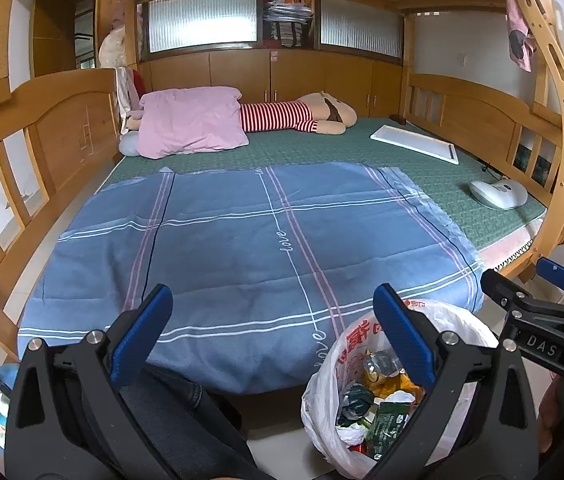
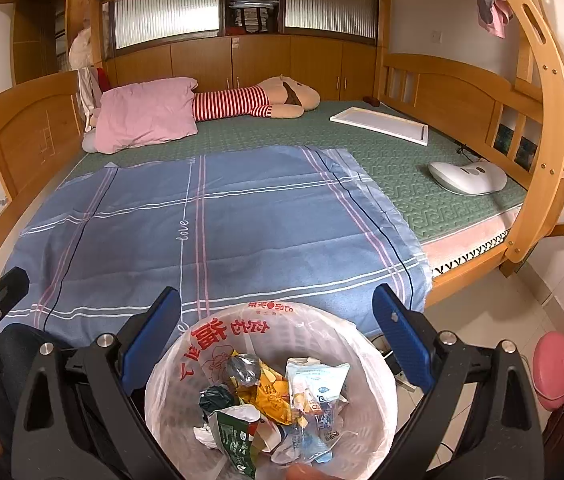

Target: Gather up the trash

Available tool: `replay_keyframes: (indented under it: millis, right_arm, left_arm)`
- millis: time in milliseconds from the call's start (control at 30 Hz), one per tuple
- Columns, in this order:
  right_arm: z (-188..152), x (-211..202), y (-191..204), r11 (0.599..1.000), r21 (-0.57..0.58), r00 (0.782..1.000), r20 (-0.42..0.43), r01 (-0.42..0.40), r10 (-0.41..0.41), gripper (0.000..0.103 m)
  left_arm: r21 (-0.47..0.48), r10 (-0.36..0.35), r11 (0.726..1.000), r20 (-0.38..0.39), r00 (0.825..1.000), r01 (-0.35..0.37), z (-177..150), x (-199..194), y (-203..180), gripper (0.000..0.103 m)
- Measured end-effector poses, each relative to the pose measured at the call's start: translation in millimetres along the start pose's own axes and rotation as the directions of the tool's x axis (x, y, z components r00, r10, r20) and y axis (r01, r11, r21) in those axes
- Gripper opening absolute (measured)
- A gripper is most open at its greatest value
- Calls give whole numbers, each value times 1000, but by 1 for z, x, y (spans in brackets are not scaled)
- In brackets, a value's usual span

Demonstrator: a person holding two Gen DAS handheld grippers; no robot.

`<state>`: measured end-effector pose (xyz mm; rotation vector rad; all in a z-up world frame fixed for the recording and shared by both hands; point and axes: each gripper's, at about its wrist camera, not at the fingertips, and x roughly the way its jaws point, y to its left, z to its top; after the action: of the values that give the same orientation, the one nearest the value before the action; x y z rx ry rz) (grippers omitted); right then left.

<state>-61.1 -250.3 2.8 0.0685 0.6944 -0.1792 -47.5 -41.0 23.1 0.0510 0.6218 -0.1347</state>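
Note:
A white bin lined with a white plastic bag printed in red (image 2: 269, 328) stands on the floor at the foot of the bed. Crumpled wrappers and packets (image 2: 277, 404) fill it. My right gripper (image 2: 277, 320) hangs open just above the bin, nothing between its blue pads. The same bin bag (image 1: 366, 344) shows at lower right in the left wrist view, partly behind one finger. My left gripper (image 1: 273, 312) is open and empty over the blanket's near edge, left of the bin. The right gripper's body (image 1: 542, 320) sits at the right of that view.
A blue checked blanket (image 1: 241, 240) covers the near half of the green mattress (image 2: 402, 168). Farther back lie a pink pillow (image 1: 189, 120), a striped plush doll (image 1: 294, 114), a white board (image 2: 380, 124) and a white device (image 2: 468, 176). Wooden bunk rails enclose the bed. A pink object (image 2: 554, 368) stands on the floor at right.

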Motion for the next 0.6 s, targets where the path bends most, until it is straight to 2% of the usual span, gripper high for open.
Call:
replay_keyframes:
  millis: [600]
  right_arm:
    - [-1,2,-2,1000,7,1000,-2,1,-1,95]
  left_arm:
    - [3,4,1000,3,1000,-4,-1,0,0,100]
